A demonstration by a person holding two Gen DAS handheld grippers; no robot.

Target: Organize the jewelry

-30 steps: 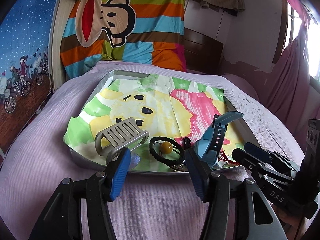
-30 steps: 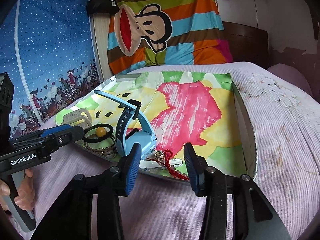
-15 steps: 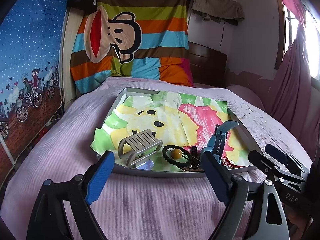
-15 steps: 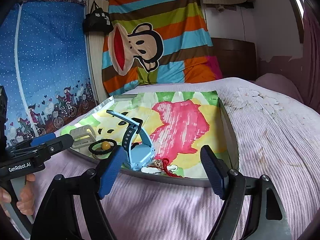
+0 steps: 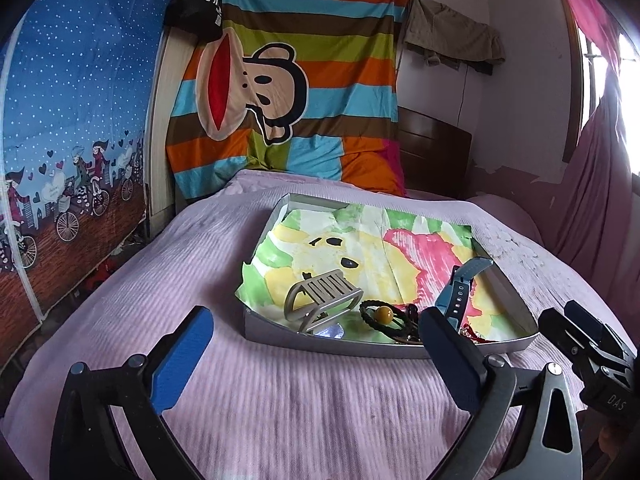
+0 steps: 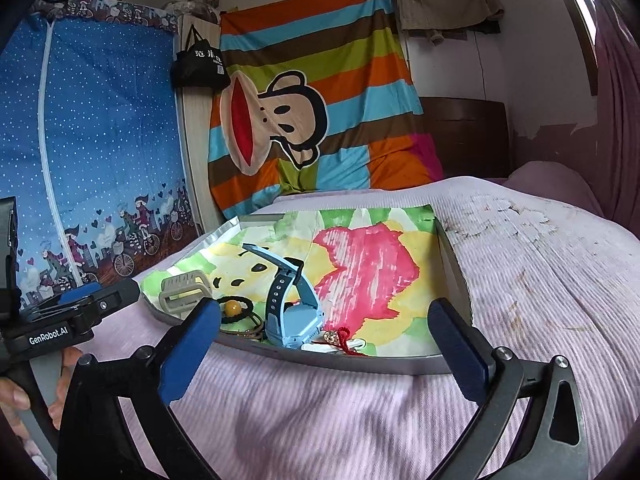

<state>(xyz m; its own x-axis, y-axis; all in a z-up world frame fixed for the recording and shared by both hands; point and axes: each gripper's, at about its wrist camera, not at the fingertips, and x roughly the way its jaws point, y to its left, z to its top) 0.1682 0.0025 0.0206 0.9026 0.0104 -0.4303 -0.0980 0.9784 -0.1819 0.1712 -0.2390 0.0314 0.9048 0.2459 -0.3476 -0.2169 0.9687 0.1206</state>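
Observation:
A grey tray (image 5: 360,347) lined with a painted sheet lies on the pink bed cover (image 5: 320,412). Along its near edge sit a grey hair claw (image 5: 324,292), a black hair tie with an amber bead (image 5: 384,314), a blue smartwatch (image 5: 460,292) standing on edge, and a red cord charm (image 6: 344,340). My left gripper (image 5: 316,316) hovers over the cover short of the tray, jaws opening wide, nothing between them. My right gripper (image 6: 324,308) hovers likewise before the tray (image 6: 340,360), facing the watch (image 6: 292,304), jaws opening and empty.
A striped monkey blanket (image 5: 280,92) hangs behind the bed, beside a dark wooden headboard (image 5: 432,152). A blue fabric wardrobe (image 5: 60,120) stands on the left, a pink curtain (image 5: 600,200) on the right. A hand (image 6: 12,394) holds the left gripper's handle.
Both grippers have drawn back from the tray and risen slightly, and their jaws have spread from half open to wide. The items in the tray have not moved.

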